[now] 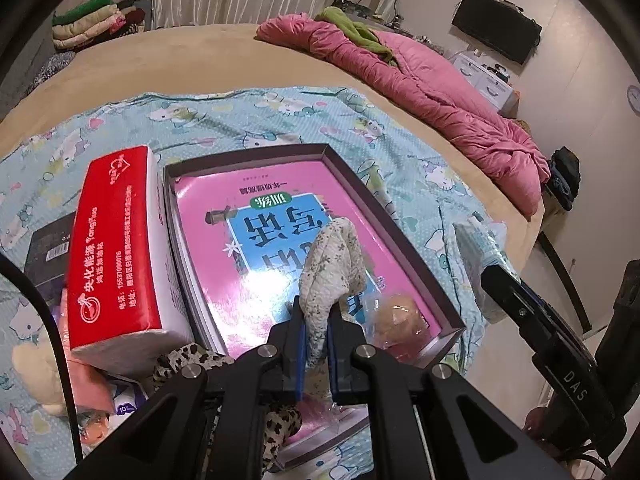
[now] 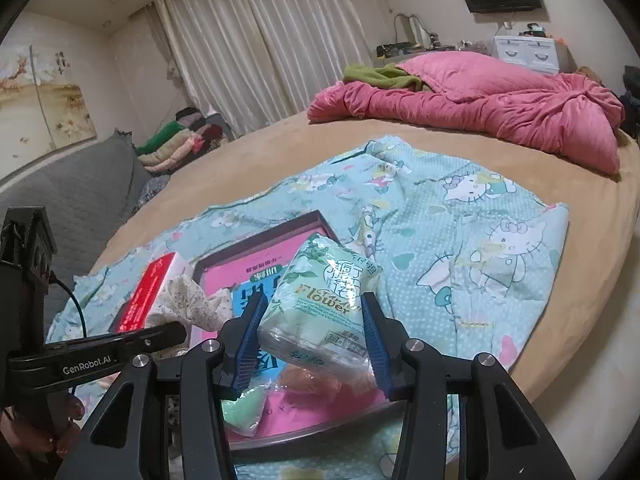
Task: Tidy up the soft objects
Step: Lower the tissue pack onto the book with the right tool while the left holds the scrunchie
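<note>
My left gripper [image 1: 316, 312] is shut on a white floral cloth [image 1: 336, 264], which sticks up from the blue pads over a dark shallow box [image 1: 384, 208]. A pink book [image 1: 272, 216] lies in that box. The pads of my right gripper [image 2: 314, 300] press on a pale green tissue pack [image 2: 320, 304], holding it above the box's near end [image 2: 280, 224]. A clear bag with a tan soft item [image 1: 396, 316] and a green one [image 2: 244, 404] rests in the box's near corner. The floral cloth [image 2: 192, 304] shows to the left in the right wrist view.
A red tissue pack [image 1: 116, 248] leans against the box's left side, beside a leopard-print cloth [image 1: 192, 360] and a dark carton [image 1: 48, 252]. All lie on a cartoon-print sheet [image 2: 460, 240] on a tan bed. A pink quilt [image 2: 480, 108] is heaped far behind.
</note>
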